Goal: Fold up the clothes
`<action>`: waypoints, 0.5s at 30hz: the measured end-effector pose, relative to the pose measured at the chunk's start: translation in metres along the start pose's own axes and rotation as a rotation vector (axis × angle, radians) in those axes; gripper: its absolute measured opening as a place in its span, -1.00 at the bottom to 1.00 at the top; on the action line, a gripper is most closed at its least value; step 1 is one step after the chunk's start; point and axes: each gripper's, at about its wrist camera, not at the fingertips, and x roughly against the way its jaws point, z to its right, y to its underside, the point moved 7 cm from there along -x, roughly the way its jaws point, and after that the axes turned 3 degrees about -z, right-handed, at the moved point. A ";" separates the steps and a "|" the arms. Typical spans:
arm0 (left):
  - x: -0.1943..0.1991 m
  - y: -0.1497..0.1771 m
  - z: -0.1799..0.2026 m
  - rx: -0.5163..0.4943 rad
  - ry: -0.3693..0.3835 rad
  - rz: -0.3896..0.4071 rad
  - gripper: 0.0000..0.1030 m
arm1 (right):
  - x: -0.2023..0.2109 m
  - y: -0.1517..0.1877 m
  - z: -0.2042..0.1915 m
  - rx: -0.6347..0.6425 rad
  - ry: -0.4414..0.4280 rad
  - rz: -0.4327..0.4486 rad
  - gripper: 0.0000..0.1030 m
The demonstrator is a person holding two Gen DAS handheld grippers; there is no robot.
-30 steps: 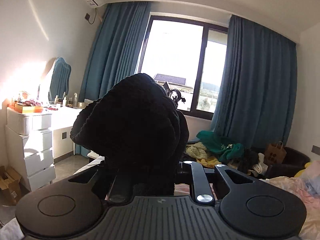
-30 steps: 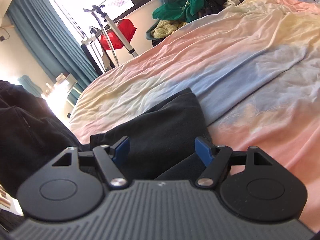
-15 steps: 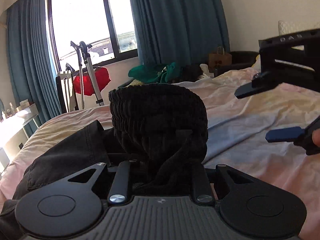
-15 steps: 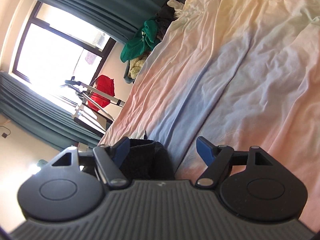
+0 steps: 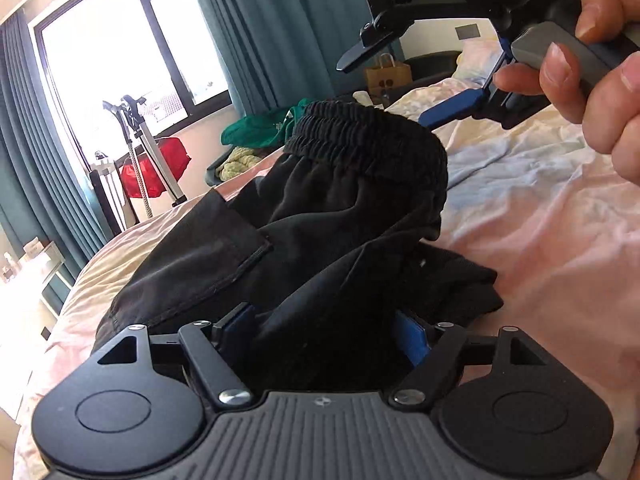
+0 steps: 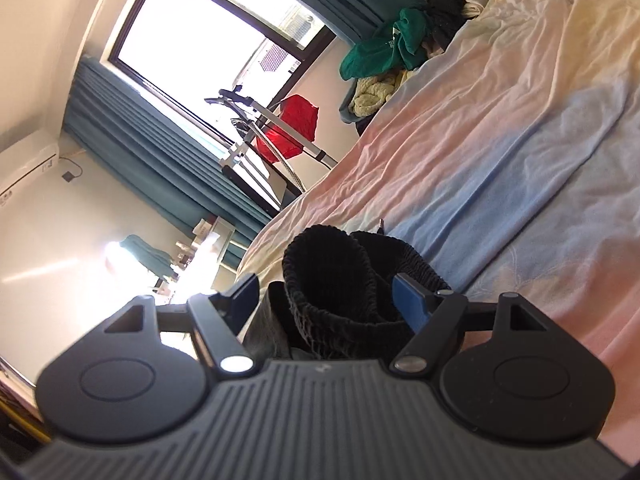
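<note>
Left wrist view is mostly filled by a pair of black pants (image 5: 328, 208), heaped on the pastel bedsheet (image 5: 552, 216) with the ribbed elastic waistband (image 5: 360, 132) standing up at the far end. The left gripper (image 5: 324, 328) has just been opened, and dark cloth is seen lying between its spread blue pads (image 5: 412, 336), though whether it's touched by them can't really be told from this angle. Up in the right corner the right gripper (image 5: 396, 80) is held in a hand (image 5: 596, 76) above the waistband, its jaws set wide apart. From the right wrist camera, the waistband is seen just past that gripper's open fingers, apparently not pinched. A green garment pile (image 6: 384, 52) is left by the window.
</note>
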 end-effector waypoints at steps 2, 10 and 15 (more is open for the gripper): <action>0.008 0.009 -0.024 0.017 -0.022 -0.014 0.51 | -0.009 0.001 -0.012 0.076 0.030 -0.035 0.48; 0.047 0.041 -0.054 0.044 0.021 -0.005 0.51 | -0.051 0.000 -0.009 0.282 0.195 -0.133 0.48; 0.044 0.054 -0.065 0.179 0.072 0.009 0.51 | -0.058 -0.002 -0.002 0.180 0.107 -0.146 0.47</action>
